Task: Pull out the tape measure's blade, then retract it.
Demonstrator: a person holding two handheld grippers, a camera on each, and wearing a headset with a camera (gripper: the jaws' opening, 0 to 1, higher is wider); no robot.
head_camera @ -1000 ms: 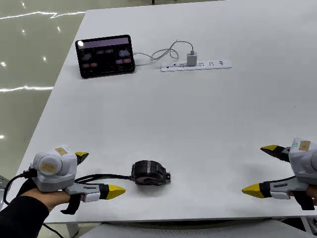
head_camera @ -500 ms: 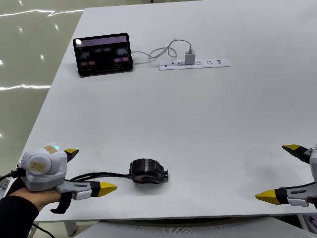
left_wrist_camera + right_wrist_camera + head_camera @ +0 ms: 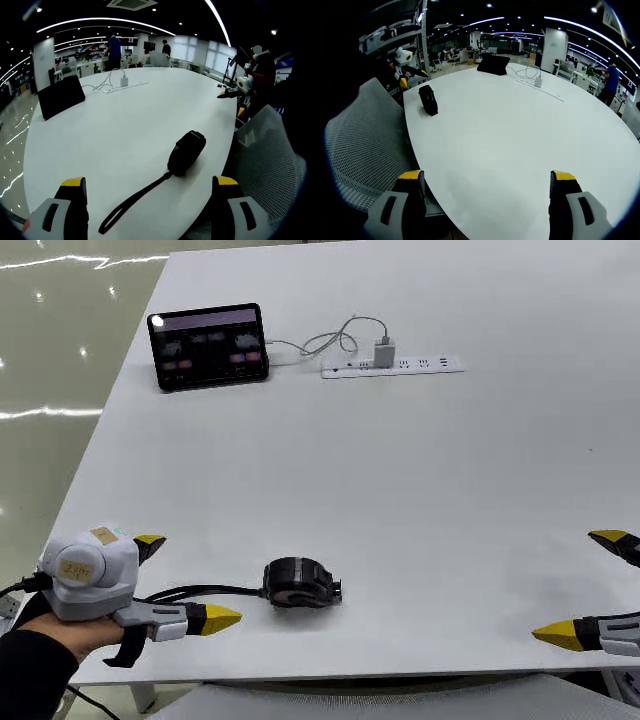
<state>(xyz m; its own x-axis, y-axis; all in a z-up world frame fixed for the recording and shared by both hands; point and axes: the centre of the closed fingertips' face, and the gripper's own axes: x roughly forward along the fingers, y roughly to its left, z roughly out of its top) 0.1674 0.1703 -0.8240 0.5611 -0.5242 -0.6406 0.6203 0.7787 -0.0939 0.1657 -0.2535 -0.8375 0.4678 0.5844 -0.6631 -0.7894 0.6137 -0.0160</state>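
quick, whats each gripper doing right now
Left gripper: open, empty, tape measure lying ahead of it.
Right gripper: open, empty.

Loads of room here tbh. The white table [image 3: 420, 470] is bare across the middle, and so is the whole stretch over to the right gripper [image 3: 580, 585]. The only thing near the front edge is the tape measure [image 3: 300, 585], with its black strap [image 3: 205, 592] trailing in between the spread jaws of the left gripper [image 3: 188, 580]. The tablet [image 3: 208, 347], power strip [image 3: 393, 366] and charger cable [image 3: 320, 343] sit way back, well apart. A mesh chair [image 3: 350, 705] sits close under the front edge.
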